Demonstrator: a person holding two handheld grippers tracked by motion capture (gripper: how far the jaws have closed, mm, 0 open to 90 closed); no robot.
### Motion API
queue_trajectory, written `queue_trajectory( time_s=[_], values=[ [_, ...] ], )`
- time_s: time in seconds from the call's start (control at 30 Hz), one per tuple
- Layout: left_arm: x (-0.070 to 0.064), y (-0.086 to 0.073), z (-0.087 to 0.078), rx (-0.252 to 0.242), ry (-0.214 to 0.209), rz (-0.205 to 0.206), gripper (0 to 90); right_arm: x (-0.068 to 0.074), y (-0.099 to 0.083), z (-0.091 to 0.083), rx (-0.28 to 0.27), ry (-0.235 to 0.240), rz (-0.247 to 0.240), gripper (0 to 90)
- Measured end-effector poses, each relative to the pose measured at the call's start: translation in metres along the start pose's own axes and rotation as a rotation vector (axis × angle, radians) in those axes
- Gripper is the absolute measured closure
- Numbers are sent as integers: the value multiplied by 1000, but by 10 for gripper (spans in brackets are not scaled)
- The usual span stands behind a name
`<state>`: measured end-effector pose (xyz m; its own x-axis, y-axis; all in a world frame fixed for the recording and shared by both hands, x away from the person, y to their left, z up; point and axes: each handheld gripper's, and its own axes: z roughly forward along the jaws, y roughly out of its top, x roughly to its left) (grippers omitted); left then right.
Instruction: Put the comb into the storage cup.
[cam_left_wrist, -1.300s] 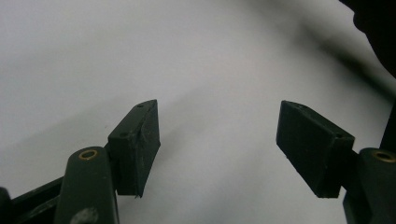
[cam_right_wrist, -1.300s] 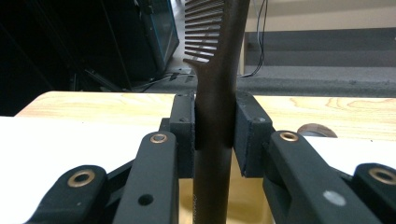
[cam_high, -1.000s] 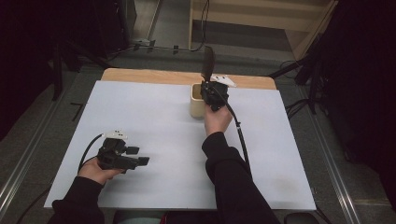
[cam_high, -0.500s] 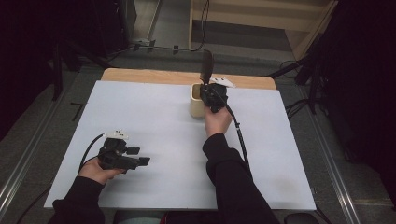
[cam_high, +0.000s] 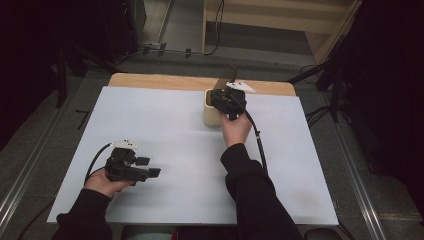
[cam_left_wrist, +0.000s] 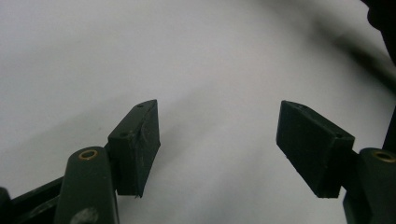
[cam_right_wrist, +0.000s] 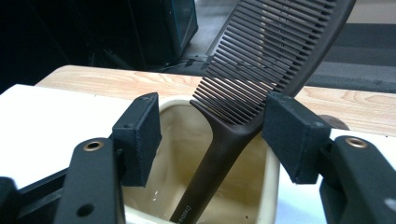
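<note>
White sheet (cam_high: 165, 145) over a wooden table (cam_high: 150, 80), dark room all around, wooden shelving at the far side. Smooth cream cup (cam_right_wrist: 224, 186), squarish with rounded corners, at the far middle of the sheet. Inside it, handle down, a dark plastic comb (cam_right_wrist: 261, 60) leaning (fine teeth uppermost). Right gripper (cam_right_wrist: 212, 123) at the cup's mouth, jaws apart either side of the comb. Left gripper (cam_left_wrist: 217, 140) near left, spread wide over bare sheet.

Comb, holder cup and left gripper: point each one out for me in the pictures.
comb (cam_right_wrist: 266, 60), right gripper view, on the middle of its teeth.
holder cup (cam_right_wrist: 187, 140), right gripper view, on its inner cream wall.
left gripper (cam_left_wrist: 217, 140), left gripper view, midway between its two fingertips.
</note>
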<state>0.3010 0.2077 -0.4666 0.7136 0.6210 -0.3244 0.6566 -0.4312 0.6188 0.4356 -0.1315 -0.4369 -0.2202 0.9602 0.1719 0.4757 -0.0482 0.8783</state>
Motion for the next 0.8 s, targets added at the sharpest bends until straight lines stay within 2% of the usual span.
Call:
queue_trajectory(
  time_s=[0.1, 0.2, 0.33, 0.43, 0.67, 0.8],
  values=[
    [0, 0, 0, -1, -1, -1, 309, -2, 1, -3, 9, -11, -22, 285],
    [1, 0, -1, 0, 1, -2, 309, -4, 2, -5, 37, -2, -19, 269],
    [1, 0, -1, 0, 3, -1, 309, -7, 4, -10, 79, 38, 2, 259],
    [1, 0, -1, 0, 5, -1, 309, -7, 4, -15, 97, 51, -13, 259],
    [0, 0, 0, -1, 5, -2, 309, -13, 3, -26, 116, 120, -3, 259],
    [1, 1, 0, 3, 7, -2, 309, -14, 2, -32, 139, 158, -35, 253]
  ],
)
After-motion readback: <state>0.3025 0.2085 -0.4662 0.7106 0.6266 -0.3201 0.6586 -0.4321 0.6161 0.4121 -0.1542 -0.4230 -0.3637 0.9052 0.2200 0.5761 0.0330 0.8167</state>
